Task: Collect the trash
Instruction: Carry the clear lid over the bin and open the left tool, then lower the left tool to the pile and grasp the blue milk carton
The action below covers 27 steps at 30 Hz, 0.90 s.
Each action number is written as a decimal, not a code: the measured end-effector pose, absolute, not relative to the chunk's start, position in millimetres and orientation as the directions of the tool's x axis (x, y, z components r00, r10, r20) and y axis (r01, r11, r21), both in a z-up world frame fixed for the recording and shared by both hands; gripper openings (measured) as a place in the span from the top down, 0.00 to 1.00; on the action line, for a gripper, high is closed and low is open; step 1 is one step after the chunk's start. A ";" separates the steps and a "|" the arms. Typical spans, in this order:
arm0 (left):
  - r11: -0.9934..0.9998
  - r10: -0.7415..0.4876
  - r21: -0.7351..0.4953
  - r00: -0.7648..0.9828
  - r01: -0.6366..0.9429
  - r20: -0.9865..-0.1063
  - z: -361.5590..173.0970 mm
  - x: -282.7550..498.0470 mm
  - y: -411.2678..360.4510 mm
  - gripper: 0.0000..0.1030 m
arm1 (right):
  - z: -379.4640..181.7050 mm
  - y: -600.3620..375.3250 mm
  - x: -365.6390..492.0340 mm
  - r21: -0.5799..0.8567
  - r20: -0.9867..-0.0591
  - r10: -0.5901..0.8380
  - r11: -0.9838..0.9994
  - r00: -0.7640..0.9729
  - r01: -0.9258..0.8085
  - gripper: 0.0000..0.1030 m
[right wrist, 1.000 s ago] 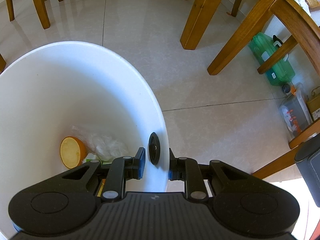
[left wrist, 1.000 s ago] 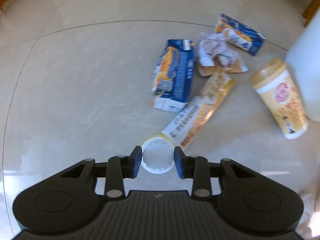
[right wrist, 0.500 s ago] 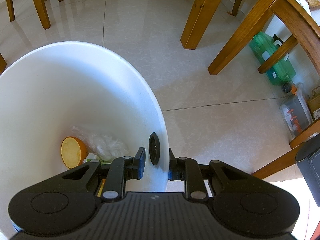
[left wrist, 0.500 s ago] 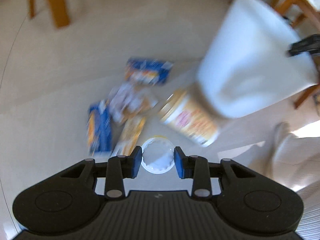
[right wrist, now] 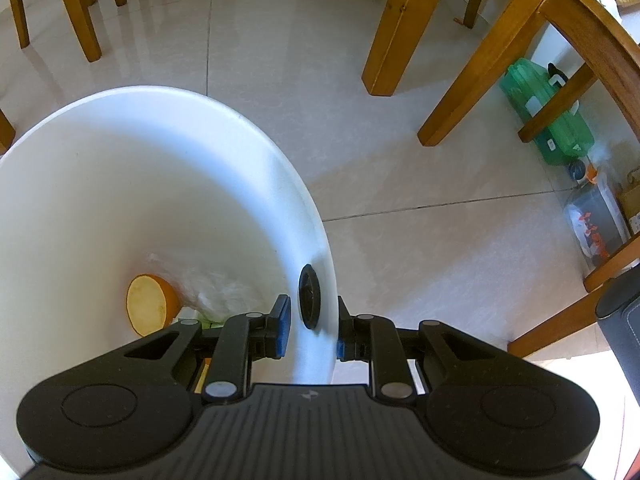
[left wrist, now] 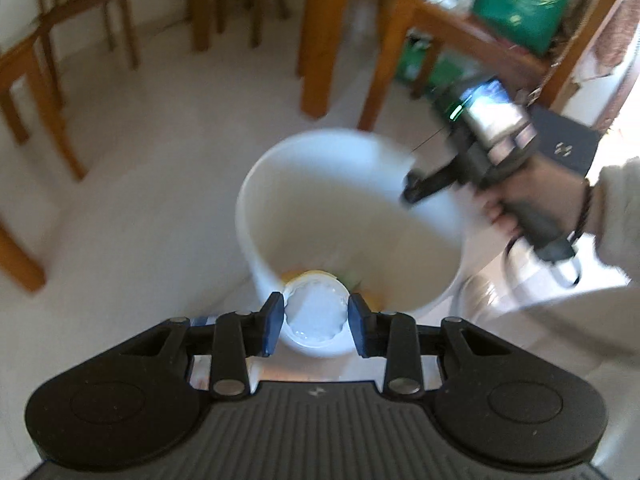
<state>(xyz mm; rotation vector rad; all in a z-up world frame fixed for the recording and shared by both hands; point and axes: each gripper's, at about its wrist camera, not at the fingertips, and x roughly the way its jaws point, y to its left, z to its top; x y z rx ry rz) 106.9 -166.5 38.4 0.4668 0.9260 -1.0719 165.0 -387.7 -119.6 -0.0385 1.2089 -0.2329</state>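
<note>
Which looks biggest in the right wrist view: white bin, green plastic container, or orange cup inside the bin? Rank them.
1. White bin, by far the largest.
2. Green plastic container.
3. Orange cup, smallest, though partly hidden.
The bin sits nearest the camera, which inflates it.

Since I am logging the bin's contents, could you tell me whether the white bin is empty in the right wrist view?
No, the white bin already holds an orange cup and a clear plastic bag at its bottom.

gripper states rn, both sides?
Left gripper: shut on the white cup, over the white bin.
Right gripper: shut on the bin's rim.
</note>
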 end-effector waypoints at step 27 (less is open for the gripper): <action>0.519 -0.484 -0.050 0.245 0.853 -0.840 17.5 121.2 -165.3 0.22 | -119.2 -390.2 165.5 -0.157 -0.921 -0.202 0.975 0.334 0.156 0.76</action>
